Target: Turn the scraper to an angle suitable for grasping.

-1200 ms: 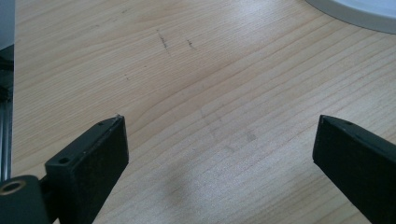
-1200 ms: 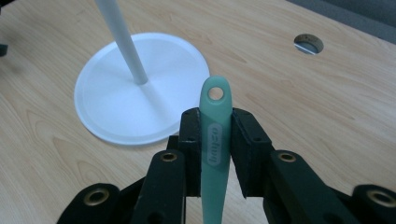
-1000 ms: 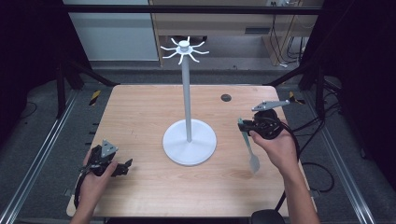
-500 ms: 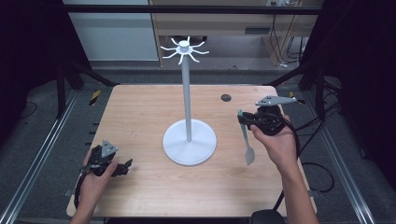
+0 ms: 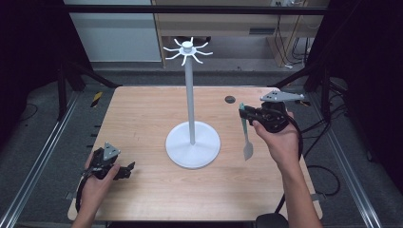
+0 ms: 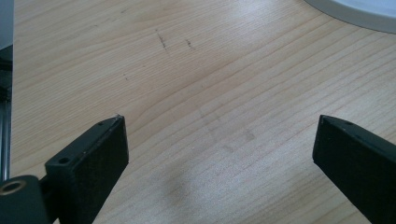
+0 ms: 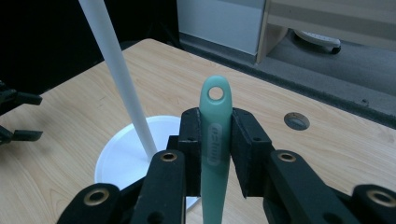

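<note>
Gripping a pale green spatula [image 5: 245, 131] near its holed handle end, the right gripper [image 5: 249, 115] holds it upright on the table's [image 5: 142, 114] right side, blade hanging clear. It looks light, slim, probably slightly flexible, so this upper-handle hold suits. Left gripper [image 5: 124, 171] rests wide apart, empty, near-left. Open wood surrounds the white hook stand [image 5: 191, 95]; its tall pole is the obstacle.

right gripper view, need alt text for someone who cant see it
The right gripper is shut on a pale green spatula handle with a hanging hole at its tip. Behind it, a white stand rises from a round base on the wooden table.
</note>
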Motion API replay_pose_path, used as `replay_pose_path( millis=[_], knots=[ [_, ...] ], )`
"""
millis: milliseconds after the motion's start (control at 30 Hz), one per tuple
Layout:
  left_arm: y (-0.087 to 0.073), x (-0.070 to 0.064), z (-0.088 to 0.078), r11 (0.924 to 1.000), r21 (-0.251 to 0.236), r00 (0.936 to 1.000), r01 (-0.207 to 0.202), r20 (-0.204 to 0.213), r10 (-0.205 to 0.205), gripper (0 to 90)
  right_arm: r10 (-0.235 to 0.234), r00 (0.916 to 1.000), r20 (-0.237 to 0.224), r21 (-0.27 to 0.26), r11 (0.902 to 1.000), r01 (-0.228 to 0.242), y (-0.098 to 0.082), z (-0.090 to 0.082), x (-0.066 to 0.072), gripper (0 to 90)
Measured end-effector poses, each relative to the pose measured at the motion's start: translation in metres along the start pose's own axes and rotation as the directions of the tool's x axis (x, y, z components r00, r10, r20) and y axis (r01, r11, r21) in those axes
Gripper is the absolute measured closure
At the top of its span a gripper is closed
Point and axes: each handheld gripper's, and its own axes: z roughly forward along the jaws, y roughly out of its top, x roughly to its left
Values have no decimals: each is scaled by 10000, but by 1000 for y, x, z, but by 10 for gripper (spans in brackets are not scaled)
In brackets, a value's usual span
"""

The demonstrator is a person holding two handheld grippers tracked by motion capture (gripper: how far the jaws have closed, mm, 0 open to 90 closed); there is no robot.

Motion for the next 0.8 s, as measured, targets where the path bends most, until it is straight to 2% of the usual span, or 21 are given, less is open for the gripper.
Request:
replay_pose_path(
  millis=[533, 800],
  knots=[
    [0, 0, 0, 10000, 0, 10000, -12, 0, 12, 32, 61, 9999, -150, -551, 9985, -69, 14, 1, 10, 749],
    [0, 0, 0, 10000, -4, 10000, -11, 2, 11, 32, 15, 9996, -282, -908, 9959, -40, 25, -1, 20, 749]
  ],
)
